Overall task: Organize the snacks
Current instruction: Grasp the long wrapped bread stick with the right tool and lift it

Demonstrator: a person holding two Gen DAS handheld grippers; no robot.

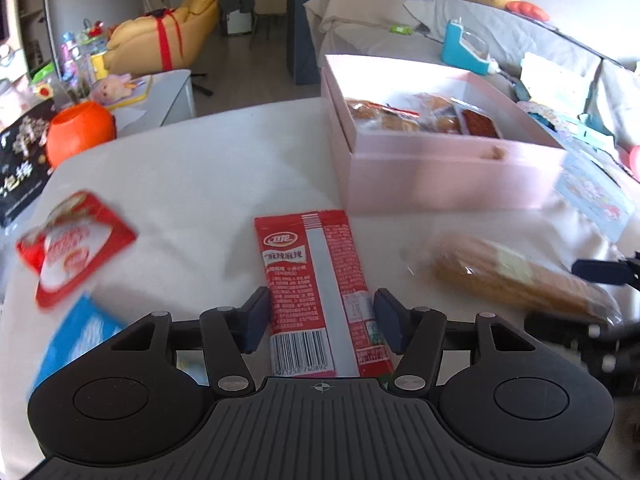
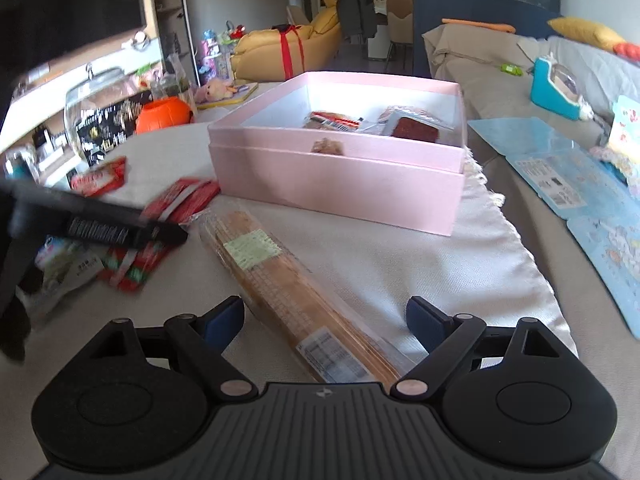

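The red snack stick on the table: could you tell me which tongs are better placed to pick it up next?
Left. The left tongs already straddle the red snack stick, fingers open on either side. The right tongs straddle the long wafer pack.

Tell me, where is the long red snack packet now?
In the left wrist view, the long red snack packet lies on the white cloth between the left hand-held gripper's fingers, before the pink box.

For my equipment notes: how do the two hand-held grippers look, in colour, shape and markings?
Both look alike. The left hand-held gripper and the right hand-held gripper have matte black bodies with a ribbed central plate, a small crosshair mark, two round housings, black link arms with silver pivot pins, and dark blue finger pads. No cables or sleeves are visible.
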